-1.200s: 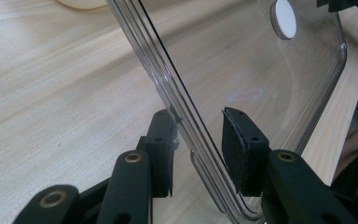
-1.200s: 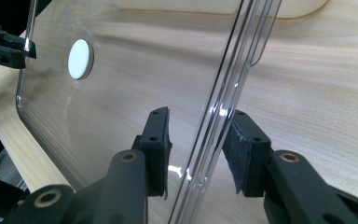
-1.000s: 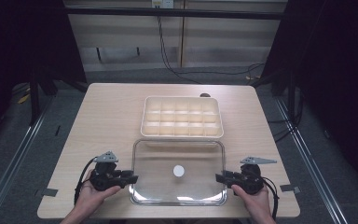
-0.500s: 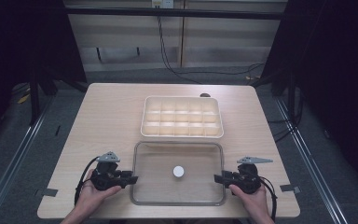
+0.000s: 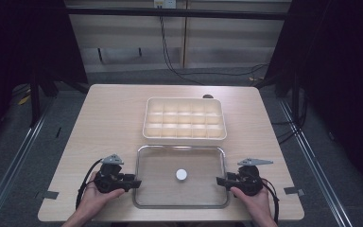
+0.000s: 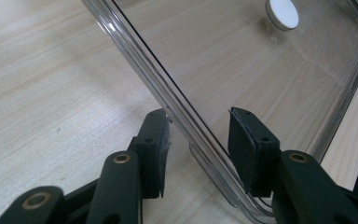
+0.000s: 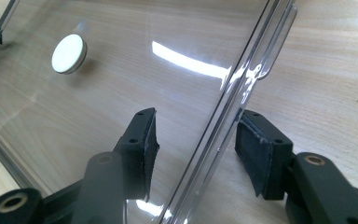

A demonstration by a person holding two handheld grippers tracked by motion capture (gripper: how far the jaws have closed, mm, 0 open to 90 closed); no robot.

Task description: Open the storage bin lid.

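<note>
On table [image 5: 104, 123]: one clear lid [image 5: 203, 163], one compartment tray [image 5: 184, 118], two hand-held grippers.

Lid [image 5: 160, 189]: clear, colourless; white round knob [image 5: 181, 174] at centre. Tray [image 5: 184, 118] toward table's far edge: cream, grid of compartments. Table [image 5: 108, 123]: pale wood, fine straight grain. Left gripper [image 5: 137, 183], right gripper [image 5: 219, 180]: black, brass-coloured rivets, grey plates on top. Floor [image 5: 19, 156]: dark grey.
</note>
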